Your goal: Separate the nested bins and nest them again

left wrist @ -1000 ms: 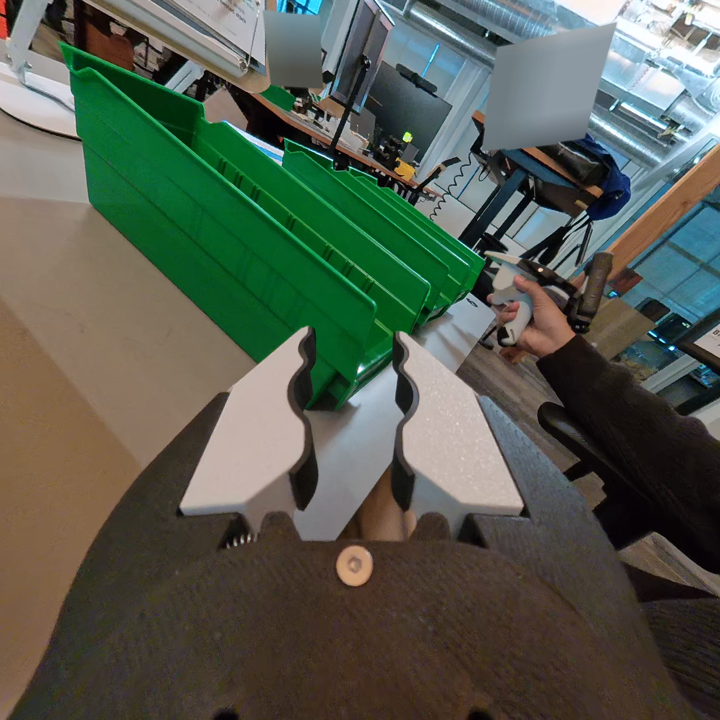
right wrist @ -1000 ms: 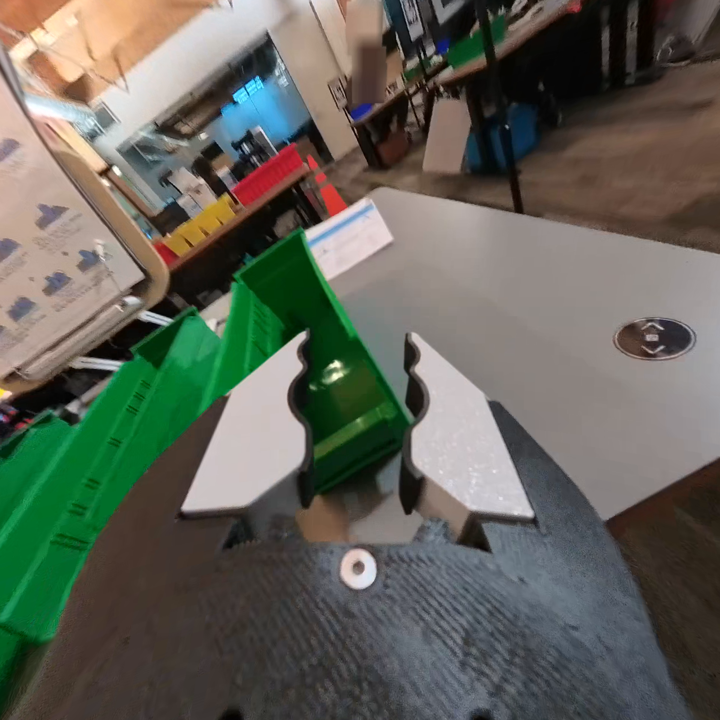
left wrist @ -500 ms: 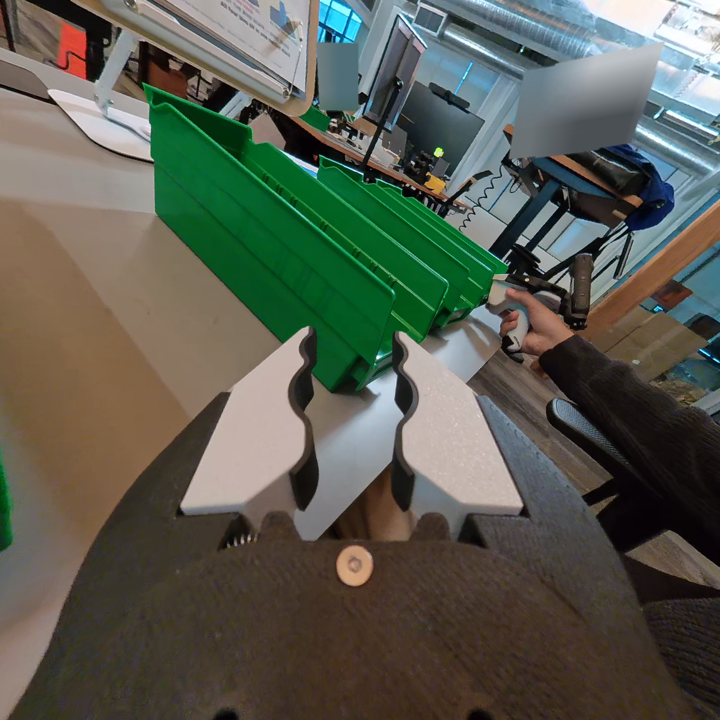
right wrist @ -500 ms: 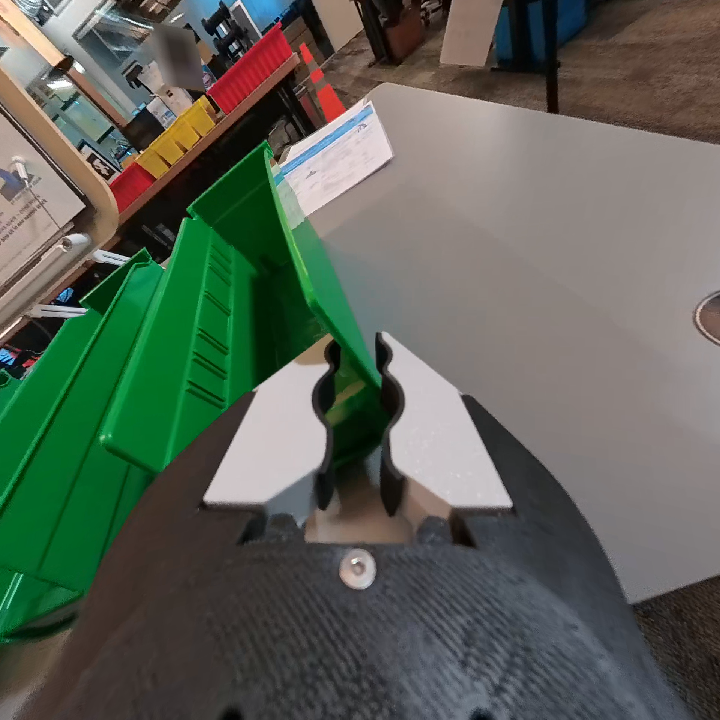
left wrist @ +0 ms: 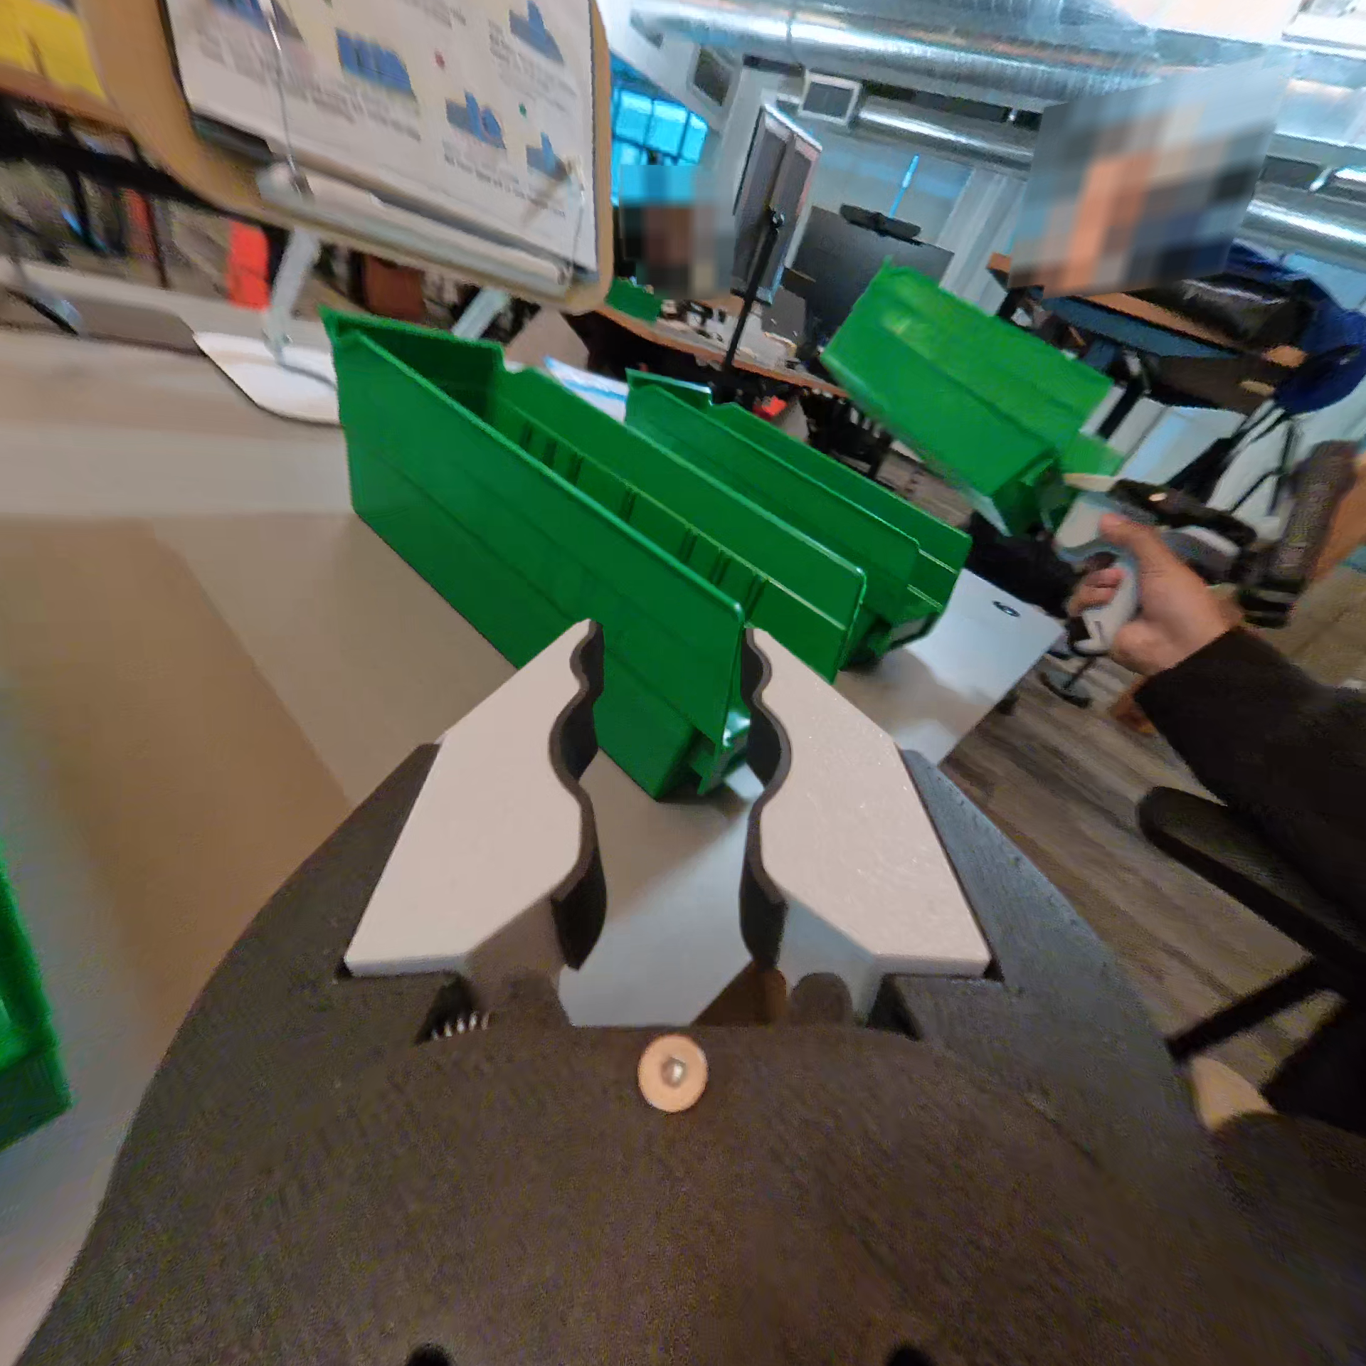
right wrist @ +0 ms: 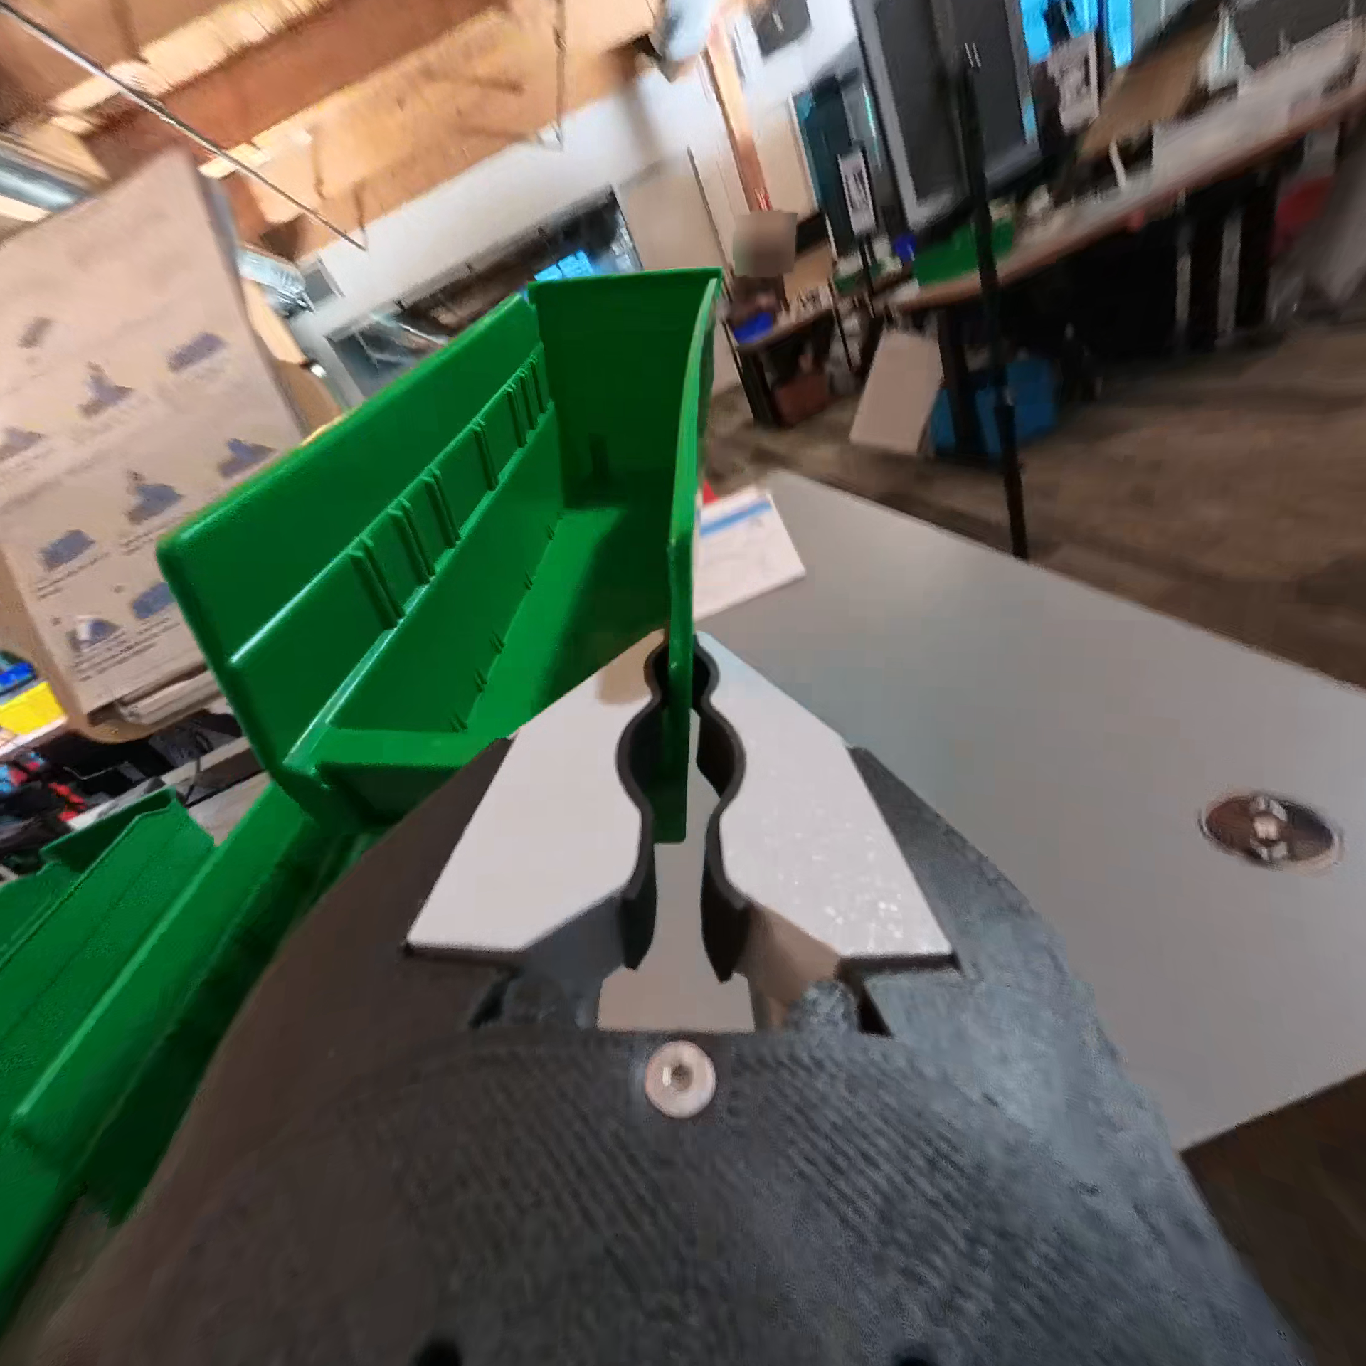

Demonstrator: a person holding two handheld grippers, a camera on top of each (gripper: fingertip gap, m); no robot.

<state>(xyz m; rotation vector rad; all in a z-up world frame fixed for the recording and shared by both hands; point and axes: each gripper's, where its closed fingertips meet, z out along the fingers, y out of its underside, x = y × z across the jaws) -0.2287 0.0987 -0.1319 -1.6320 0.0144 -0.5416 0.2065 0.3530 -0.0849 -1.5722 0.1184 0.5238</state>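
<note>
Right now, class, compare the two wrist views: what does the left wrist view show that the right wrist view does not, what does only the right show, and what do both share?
Only the left wrist view shows the left gripper, open, before the nearest green bin on the table, and the hand holding the other gripper.

Only the right wrist view shows the right gripper shut on the lifted bin's side wall, that bin's ribbed inside, and a round insert in the tabletop.

Both show the lifted green bin raised above the table.

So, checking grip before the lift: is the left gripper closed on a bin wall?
No, the left gripper is open, its fingers apart around the nearest bin's end.
</note>
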